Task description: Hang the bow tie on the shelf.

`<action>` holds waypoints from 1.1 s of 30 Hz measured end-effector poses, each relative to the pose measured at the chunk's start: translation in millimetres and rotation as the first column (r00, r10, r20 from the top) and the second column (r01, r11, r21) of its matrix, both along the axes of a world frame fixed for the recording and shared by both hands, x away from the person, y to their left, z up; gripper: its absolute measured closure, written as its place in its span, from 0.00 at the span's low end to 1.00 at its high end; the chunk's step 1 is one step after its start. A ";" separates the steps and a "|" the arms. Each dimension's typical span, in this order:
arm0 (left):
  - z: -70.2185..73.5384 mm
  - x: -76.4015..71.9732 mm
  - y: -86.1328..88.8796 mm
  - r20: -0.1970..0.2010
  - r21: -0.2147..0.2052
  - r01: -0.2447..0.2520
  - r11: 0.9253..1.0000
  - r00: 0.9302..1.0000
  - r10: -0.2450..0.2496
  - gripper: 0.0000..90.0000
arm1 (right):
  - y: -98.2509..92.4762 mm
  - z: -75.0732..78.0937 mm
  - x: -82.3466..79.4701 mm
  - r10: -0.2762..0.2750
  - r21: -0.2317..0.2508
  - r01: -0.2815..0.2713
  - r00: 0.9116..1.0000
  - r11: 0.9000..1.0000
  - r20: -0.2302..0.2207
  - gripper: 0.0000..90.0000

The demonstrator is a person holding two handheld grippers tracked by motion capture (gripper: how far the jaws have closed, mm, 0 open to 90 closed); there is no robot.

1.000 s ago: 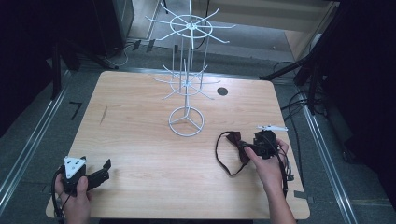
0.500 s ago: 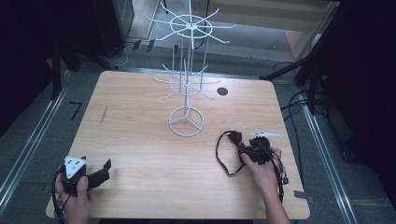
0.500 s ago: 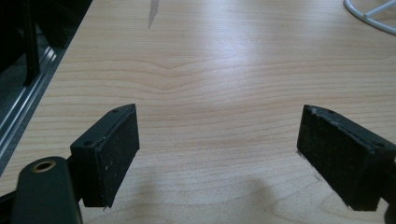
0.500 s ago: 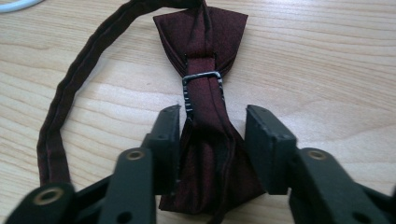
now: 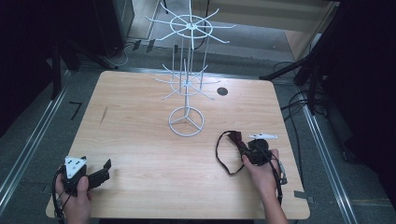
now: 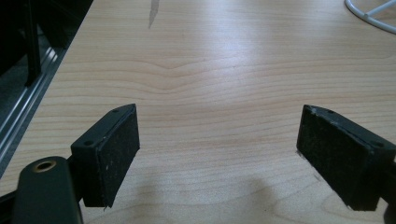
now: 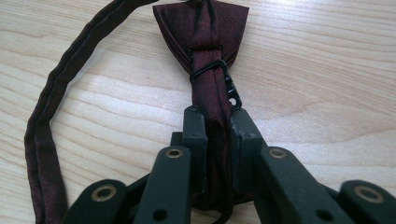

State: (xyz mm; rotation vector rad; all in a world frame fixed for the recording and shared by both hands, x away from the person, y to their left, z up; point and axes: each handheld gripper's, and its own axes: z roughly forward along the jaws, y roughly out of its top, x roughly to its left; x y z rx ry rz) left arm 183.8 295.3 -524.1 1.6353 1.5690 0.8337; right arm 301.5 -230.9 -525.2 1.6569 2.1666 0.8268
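A dark maroon bow tie (image 7: 201, 28) with a long looped strap (image 5: 224, 156) lies on the wooden table (image 5: 154, 140) at the right. My right gripper (image 7: 215, 122) is shut on the tie's band just behind the black clasp (image 7: 223, 79); in the high view it (image 5: 250, 150) sits under a hand near the table's right edge. My left gripper (image 6: 217, 154) stands open over bare wood at the front left corner, where the high view shows it (image 5: 100, 170) held low by the other hand. A white wire display stand (image 5: 187, 84) rises at the table's middle back.
The stand's round wire base (image 5: 186, 121) rests between the two grippers, its rim also at the top right of the left gripper view (image 6: 369, 14). A small dark round hole (image 5: 222, 91) marks the tabletop behind. Cables and black stands surround the table on the floor.
The right hand and gripper have drawn slightly toward the front edge with the bow tie's band held. The left gripper has not moved.
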 end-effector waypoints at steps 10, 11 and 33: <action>0.0 0.3 0.4 -0.004 -0.003 0.001 1.000 1.000 -0.001 0.16 | -6.6 4.5 -3.5 -0.056 0.052 0.053 0.997 0.997 0.057 0.93; 0.0 0.4 0.2 -0.003 0.000 0.001 1.000 1.000 -0.001 0.16 | -7.5 7.0 -4.3 -0.064 0.062 0.060 0.995 0.996 0.077 0.93; 0.0 0.5 0.8 -0.006 -0.006 0.002 1.000 1.000 -0.002 0.16 | 20.8 81.6 -13.4 -0.003 0.099 -0.030 0.950 0.995 0.313 0.93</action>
